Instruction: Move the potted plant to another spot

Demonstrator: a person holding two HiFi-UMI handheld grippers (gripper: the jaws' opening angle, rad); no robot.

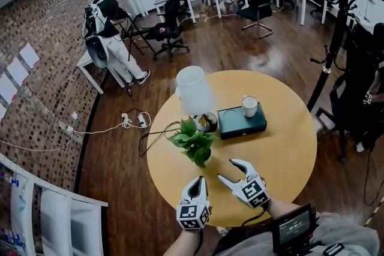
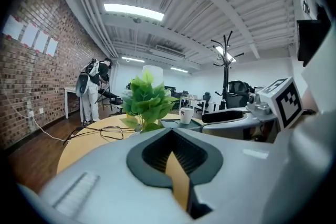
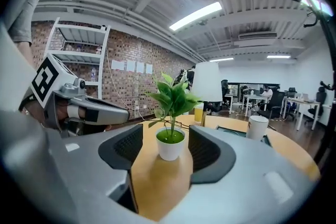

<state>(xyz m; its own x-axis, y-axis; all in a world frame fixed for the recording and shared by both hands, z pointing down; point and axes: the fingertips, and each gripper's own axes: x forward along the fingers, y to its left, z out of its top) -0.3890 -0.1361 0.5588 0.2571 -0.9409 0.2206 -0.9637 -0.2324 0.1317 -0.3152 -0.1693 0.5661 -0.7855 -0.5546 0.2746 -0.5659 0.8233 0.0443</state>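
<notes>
The potted plant (image 1: 193,142), green leaves in a small white pot, stands upright on the round wooden table (image 1: 288,153), left of its middle. My right gripper (image 1: 226,169) hovers over the table's near side, a little right of the plant, its jaws apart. In the right gripper view the white pot (image 3: 170,148) shows in the gap between the fingers (image 3: 210,152) but lies farther out, untouched. My left gripper (image 1: 199,179) is beside the right one near the table's edge, its tips together with nothing in them. From the left gripper view the plant (image 2: 148,97) stands straight ahead.
Behind the plant are a white lamp (image 1: 193,90), a small dish (image 1: 207,122), and a dark green tray (image 1: 241,123) with a white cup (image 1: 249,106). A black cable (image 1: 157,132) trails off the table's left side. A coat stand (image 1: 333,39) is at right; a person (image 1: 111,33) stands by the brick wall.
</notes>
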